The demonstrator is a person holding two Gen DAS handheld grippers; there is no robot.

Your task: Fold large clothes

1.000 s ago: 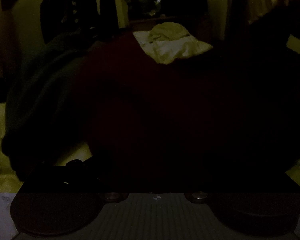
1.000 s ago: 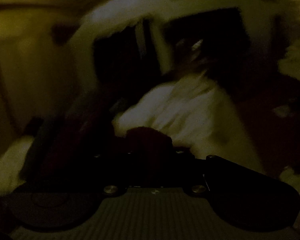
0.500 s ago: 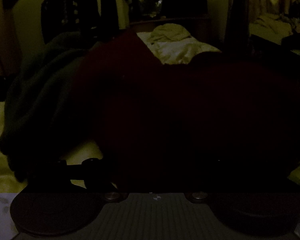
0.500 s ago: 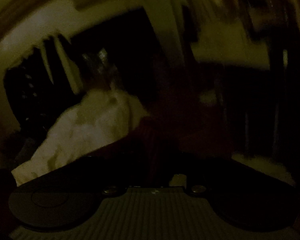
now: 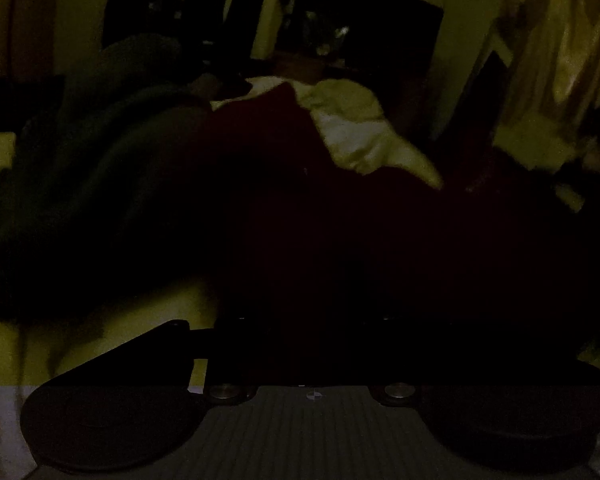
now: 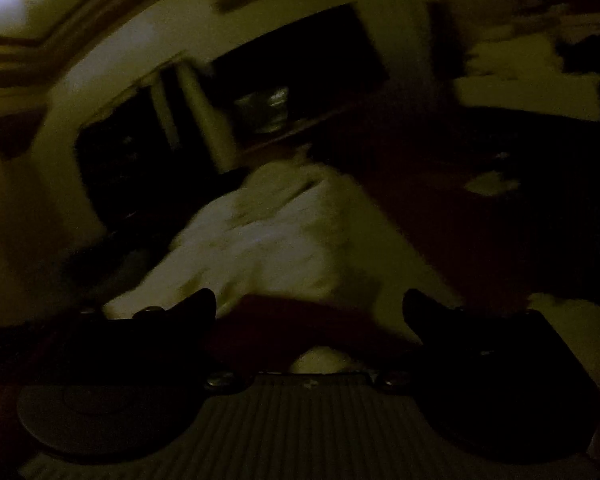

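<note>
Right wrist view shows the right gripper [image 6: 312, 312] opening, its jaws now wide and off the red garment [image 6: 300, 332] it pinched a second ago, so that fold is laid on the bed [image 6: 380, 264]; the left gripper [image 5: 300, 344] is closing slightly, grip untellable.

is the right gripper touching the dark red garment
Cannot tell. In the right wrist view the opening jaws of the right gripper stand wide with the dark red garment between them, but dimness and blur hide any contact or gap.

No legible text in either view.
The room is dim and blurred; no lettering, label, brand, number or sign can be made out anywhere.
</note>
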